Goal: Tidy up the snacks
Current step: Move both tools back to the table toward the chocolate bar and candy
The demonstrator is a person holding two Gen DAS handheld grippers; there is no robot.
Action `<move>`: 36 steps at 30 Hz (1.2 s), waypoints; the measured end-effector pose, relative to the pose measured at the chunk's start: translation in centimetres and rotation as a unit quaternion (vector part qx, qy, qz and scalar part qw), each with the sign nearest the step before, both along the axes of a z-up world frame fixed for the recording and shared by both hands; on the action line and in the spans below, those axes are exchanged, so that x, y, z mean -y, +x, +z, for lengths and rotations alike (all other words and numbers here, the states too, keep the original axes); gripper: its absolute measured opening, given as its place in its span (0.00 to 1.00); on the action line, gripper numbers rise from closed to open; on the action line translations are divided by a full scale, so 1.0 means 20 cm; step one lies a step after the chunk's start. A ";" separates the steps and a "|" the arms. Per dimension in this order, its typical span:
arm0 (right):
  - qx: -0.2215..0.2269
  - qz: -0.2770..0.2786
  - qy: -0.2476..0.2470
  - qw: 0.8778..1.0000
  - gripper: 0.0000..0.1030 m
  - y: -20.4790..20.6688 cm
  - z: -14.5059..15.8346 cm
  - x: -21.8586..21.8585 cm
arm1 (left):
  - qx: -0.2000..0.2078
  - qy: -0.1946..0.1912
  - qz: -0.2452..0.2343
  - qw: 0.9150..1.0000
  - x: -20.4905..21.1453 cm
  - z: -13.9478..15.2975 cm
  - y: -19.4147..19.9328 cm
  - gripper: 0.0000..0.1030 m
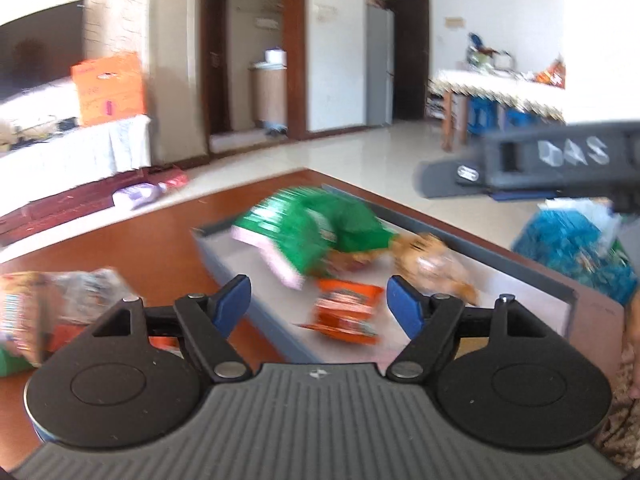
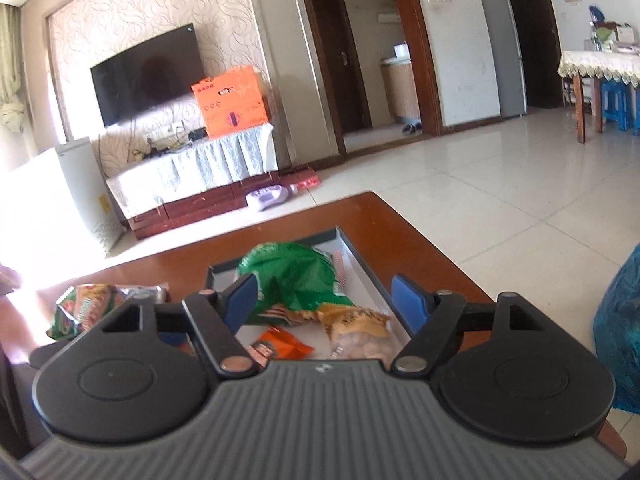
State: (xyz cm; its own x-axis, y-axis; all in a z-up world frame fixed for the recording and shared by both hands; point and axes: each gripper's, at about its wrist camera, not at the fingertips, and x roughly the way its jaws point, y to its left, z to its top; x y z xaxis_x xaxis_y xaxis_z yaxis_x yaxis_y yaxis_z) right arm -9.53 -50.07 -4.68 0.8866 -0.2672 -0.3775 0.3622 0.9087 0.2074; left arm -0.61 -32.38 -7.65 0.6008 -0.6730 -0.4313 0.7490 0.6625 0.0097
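Tabletop: reddish-brown polished wood table [image 2: 404,240].
Tray: shallow grey rectangular tray [image 2: 362,270] near the tabletop's far corner.
Green packet: crinkled green foil snack bag [image 2: 294,270] at the tray's far end.
Yellow packet: clear-and-yellow snack pouch [image 2: 360,330], near right of tray.
Orange packet: small orange wrapper [image 2: 282,346], near edge.
Left gripper [image 1: 318,304]: released, empty.
Right gripper [image 2: 324,300]: released, empty.

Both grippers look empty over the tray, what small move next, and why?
Probably swing the open left gripper toward the crinkly orange-and-green snack bag lying on the wooden table outside the grey rectangular tray; the tray already holds three packets, and nothing sits between either gripper's fingers.
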 end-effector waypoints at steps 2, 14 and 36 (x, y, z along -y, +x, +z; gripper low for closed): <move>0.010 0.015 -0.008 1.000 0.74 0.01 0.02 -0.04 | 0.004 -0.002 0.020 1.000 -0.08 0.03 0.07 0.77; -0.088 0.280 -0.117 0.949 0.68 0.37 -0.06 -0.58 | -0.041 0.013 0.146 0.988 -0.52 0.00 0.46 0.75; -0.234 0.262 -0.158 0.923 0.25 0.61 -0.23 -0.69 | -0.068 0.000 0.123 0.990 -0.65 0.00 0.48 0.77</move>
